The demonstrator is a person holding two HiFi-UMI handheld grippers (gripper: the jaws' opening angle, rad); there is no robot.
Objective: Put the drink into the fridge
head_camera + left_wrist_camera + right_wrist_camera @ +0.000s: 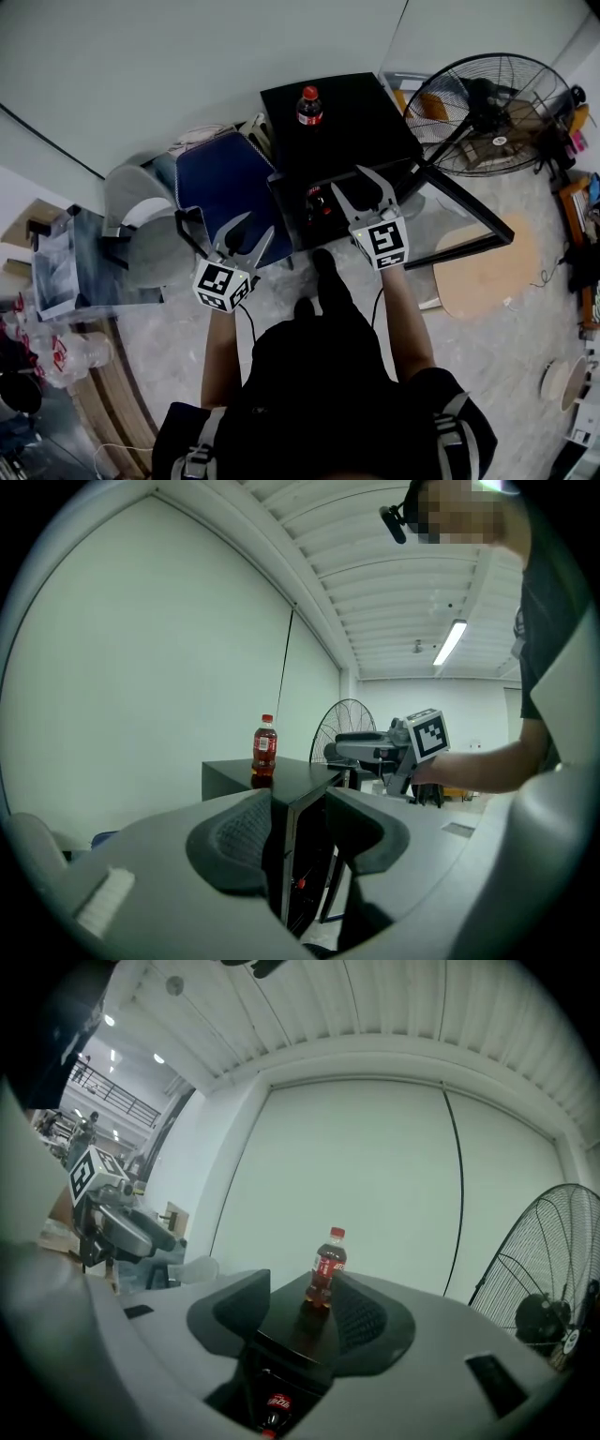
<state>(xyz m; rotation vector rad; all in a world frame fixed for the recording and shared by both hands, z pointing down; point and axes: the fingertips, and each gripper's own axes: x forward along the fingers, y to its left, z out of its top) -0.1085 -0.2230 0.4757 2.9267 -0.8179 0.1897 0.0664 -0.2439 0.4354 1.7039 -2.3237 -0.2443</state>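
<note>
A cola bottle (309, 105) with a red cap stands upright on top of the black mini fridge (361, 117). The fridge's glass door (464, 217) is swung open to the right. A second cola bottle (319, 202) lies inside the fridge. My right gripper (361, 187) is open and empty, in front of the fridge's top edge; the standing bottle (328, 1267) shows beyond its jaws and the inner bottle (275, 1408) below. My left gripper (251, 232) is open and empty, lower left of the fridge, and its view shows the bottle (264, 750) at a distance.
A large floor fan (497, 112) stands right of the fridge. A blue chair (225, 178) and a grey seat (141, 225) sit to the left. A round wooden board (487, 267) lies on the floor at right. Shelves with clutter line the left edge.
</note>
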